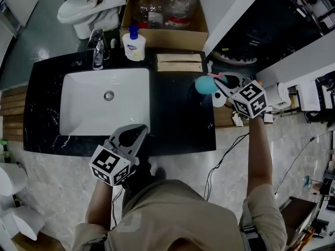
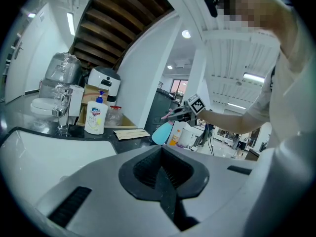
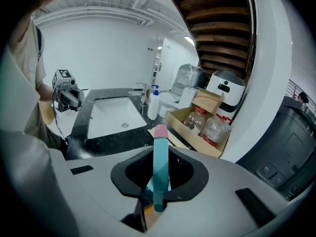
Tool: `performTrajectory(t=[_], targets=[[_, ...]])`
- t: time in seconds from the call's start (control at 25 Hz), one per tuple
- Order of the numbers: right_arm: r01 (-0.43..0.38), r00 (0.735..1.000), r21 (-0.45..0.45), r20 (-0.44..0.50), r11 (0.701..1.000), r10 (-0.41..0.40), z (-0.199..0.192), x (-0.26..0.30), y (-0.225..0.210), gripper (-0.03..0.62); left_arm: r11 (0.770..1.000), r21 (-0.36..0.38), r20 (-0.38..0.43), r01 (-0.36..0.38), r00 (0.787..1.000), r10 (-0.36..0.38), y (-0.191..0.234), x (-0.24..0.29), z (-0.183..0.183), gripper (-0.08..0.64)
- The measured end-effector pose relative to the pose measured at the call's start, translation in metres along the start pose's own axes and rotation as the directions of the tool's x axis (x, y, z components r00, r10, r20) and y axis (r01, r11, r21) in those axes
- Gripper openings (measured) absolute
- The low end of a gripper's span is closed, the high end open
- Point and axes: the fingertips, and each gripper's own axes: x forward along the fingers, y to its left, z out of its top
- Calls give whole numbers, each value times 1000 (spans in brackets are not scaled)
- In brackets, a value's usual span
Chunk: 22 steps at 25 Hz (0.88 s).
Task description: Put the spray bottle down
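The bottle [image 1: 205, 84] looks like smooth, rigid plastic: probably light and easy to tip, its rounded teal body likely slippery, so the narrow neck under the pink nozzle seems the surest hold. It hangs over the right end of the worktop [image 1: 178, 120], right of the sink [image 1: 78, 106]; whether its base touches I cannot tell. The right hand-held gripper [image 3: 159, 184] is narrowly parted, pinching the bottle's head. The left hand-held gripper [image 2: 163, 174] is pressed together on nothing, at the worktop's near edge.
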Motion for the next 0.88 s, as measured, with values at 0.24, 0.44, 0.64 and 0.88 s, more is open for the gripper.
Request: performTrajectory(t=[0.24, 0.44, 0.64, 0.88], targets=[[-19, 1000, 5, -13, 1000, 19, 2, 7, -4, 61, 1000, -10, -8, 10, 1000, -10, 5, 3, -1, 9], [-30, 999, 21, -20, 999, 30, 1, 12, -8, 61, 1000, -21, -11, 11, 1000, -11, 7, 3, -3, 9], [-43, 999, 5, -32, 999, 43, 4, 18, -10, 61, 1000, -27, -5, 12, 1000, -12, 10, 2, -4, 9], [-49, 999, 13, -13, 999, 49, 8, 26, -13, 61, 999, -39, -11, 4, 1000, -4, 15, -1, -10, 9]])
